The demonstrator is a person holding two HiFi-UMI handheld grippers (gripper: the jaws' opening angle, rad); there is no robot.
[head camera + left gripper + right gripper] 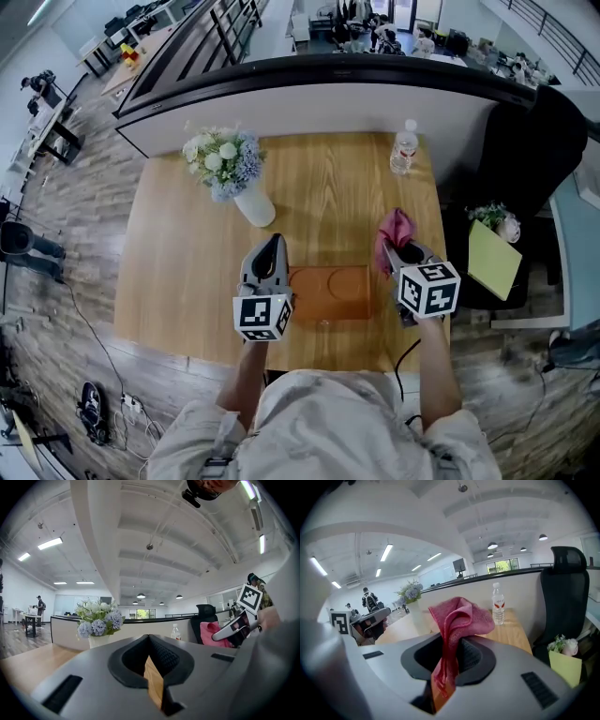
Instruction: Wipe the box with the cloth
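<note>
The pink-red fabric cloth [457,620], seemingly limp and light, hung pinched by a fold in the right gripper [401,248] at the right end of the flat brown box [328,292], while the left gripper [273,242], jaws together and empty, sat at its left.
</note>
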